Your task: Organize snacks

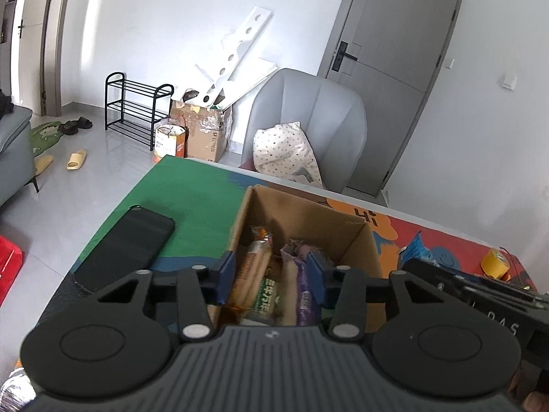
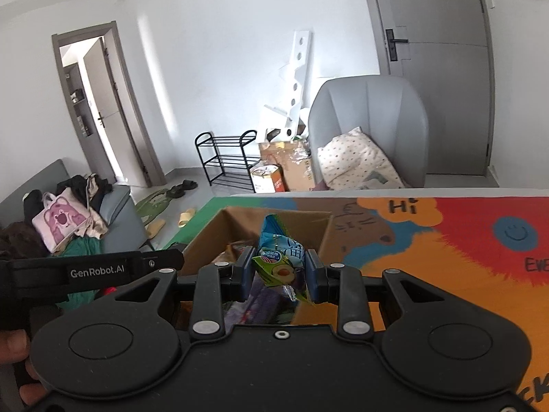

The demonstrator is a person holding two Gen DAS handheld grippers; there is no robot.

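An open cardboard box (image 1: 346, 230) stands on the colourful mat and holds several snack packs, among them a long brown pack with a green label (image 1: 257, 274) and a purple pack (image 1: 303, 285). My left gripper (image 1: 271, 279) hovers over the box's near end. Its blue pads stand apart and nothing is pressed between them. My right gripper (image 2: 278, 271) is shut on a blue and green snack packet (image 2: 279, 257) with an avocado picture. It holds the packet above the near right part of the box (image 2: 219, 226). The same blue packet (image 1: 417, 250) shows at the right of the left wrist view.
A black phone (image 1: 127, 247) lies on the green part of the mat, left of the box. A yellow tape roll (image 1: 494, 262) sits at the far right. Behind the table stands a grey armchair (image 2: 370, 116) with a dotted cushion. A person's hand (image 2: 13, 346) grips the left tool.
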